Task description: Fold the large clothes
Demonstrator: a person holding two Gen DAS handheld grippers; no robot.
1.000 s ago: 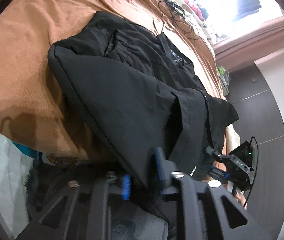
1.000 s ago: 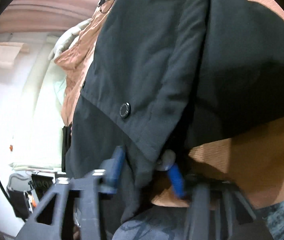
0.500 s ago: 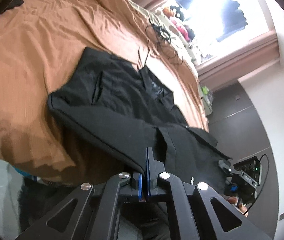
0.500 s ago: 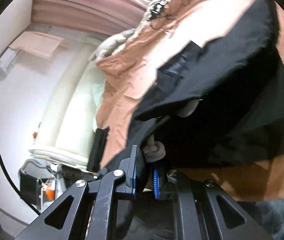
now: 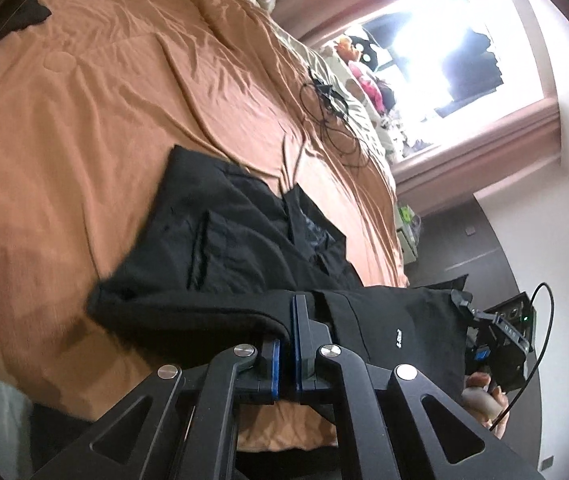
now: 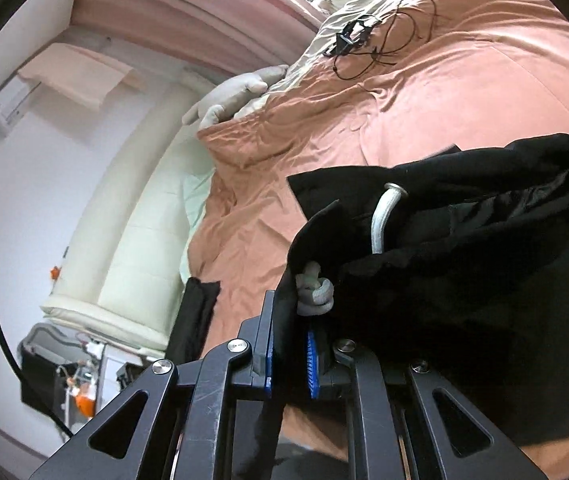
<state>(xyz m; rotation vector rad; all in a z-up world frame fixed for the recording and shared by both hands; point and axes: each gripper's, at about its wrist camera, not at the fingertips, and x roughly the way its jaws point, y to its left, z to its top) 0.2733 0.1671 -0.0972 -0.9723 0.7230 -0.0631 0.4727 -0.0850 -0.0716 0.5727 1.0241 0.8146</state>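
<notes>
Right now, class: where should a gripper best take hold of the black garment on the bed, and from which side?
Probably the thick near hem of the black garment, from the foot of the bed: that edge lifts clear, and the left gripper already pinches it there.

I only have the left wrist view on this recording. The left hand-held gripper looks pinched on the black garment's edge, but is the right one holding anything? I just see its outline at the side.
Observer: Yes. The right hand-held gripper is shut on a fold of the black garment.
Operator: Anything notable near that grip?
Observer: A pale knotted drawstring hangs just above its blue pads, so it seems to hold the waistband end.
Operator: What lies beyond the bed on that side?
Observer: A cream padded headboard borders the orange bedsheet, with a grey pillow at the sheet's corner.
</notes>
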